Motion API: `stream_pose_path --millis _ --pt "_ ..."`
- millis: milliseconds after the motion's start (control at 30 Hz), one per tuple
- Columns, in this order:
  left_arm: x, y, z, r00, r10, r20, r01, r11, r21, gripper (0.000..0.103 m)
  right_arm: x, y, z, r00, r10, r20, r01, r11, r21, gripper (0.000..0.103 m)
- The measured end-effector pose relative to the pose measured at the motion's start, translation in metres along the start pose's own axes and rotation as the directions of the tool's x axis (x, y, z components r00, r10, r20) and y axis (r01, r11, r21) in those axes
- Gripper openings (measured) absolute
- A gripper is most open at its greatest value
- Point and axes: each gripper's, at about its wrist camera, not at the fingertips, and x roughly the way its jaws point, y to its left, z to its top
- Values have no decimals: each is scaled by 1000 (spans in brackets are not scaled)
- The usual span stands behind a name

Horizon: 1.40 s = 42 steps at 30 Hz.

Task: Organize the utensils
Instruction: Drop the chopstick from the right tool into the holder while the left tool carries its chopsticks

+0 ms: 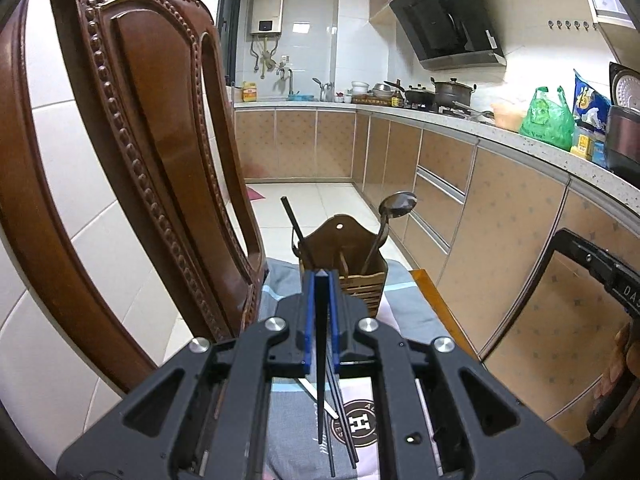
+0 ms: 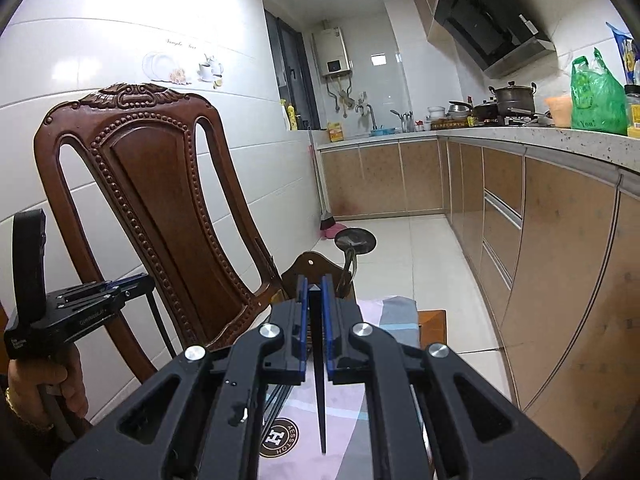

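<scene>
Two grippers are hovering above a cloth-covered surface (image 1: 404, 292) beside a carved wooden chair (image 1: 132, 128), each with its jaws drawn nearly together on a dark chopstick. Largest in both views is the chair, standing at the surface's left edge against the white tiled wall; behind it the kitchen counter (image 1: 500, 130) is running along the right.

At the surface's far edge a brown utensil holder (image 1: 348, 268) is standing upright, with a metal ladle (image 1: 394, 208) leaning out of its right side and a black chopstick (image 1: 294, 220) leaning out of its left.

The left gripper (image 1: 321, 276) is pinching a dark chopstick (image 1: 321, 360) whose length is hanging down toward the cloth; below it more loose chopsticks (image 1: 344, 432) are lying on the cloth near a round logo.

The right gripper (image 2: 314, 280) is clamping its own chopstick (image 2: 320, 392) the same way, tip pointing down toward the near edge.

Only the right wrist view is showing the left gripper (image 2: 132, 280) from the side, with a hand (image 2: 40, 384) wrapped round its handle and a bracelet at the wrist. Only the left wrist view is showing part of the right tool's frame and fingers (image 1: 624, 364) at the right edge. Both grippers are pointing slightly downward toward the holder.
</scene>
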Motion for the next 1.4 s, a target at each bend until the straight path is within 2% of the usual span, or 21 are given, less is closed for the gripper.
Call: stream_pose_path --millis 600,833,1100,1400 --pt "18 -1 -5 1000 7 -29 -7 1000 -4 6 6 4 -1 1000 2 -24 -2 1000 -7 7" --pt "24 8 -6 999 0 -36 -1 1000 -30 7 25 14 32 1000 8 -12 -9 1000 -26 7" --pt "32 21 -11 998 -12 -54 9 999 -45 6 98 19 103 1000 4 3 -4 1000 -4 7" --pt "48 39 -15 997 -22 -80 15 996 -84 6 200 25 126 998 -59 -6 59 998 -16 7"
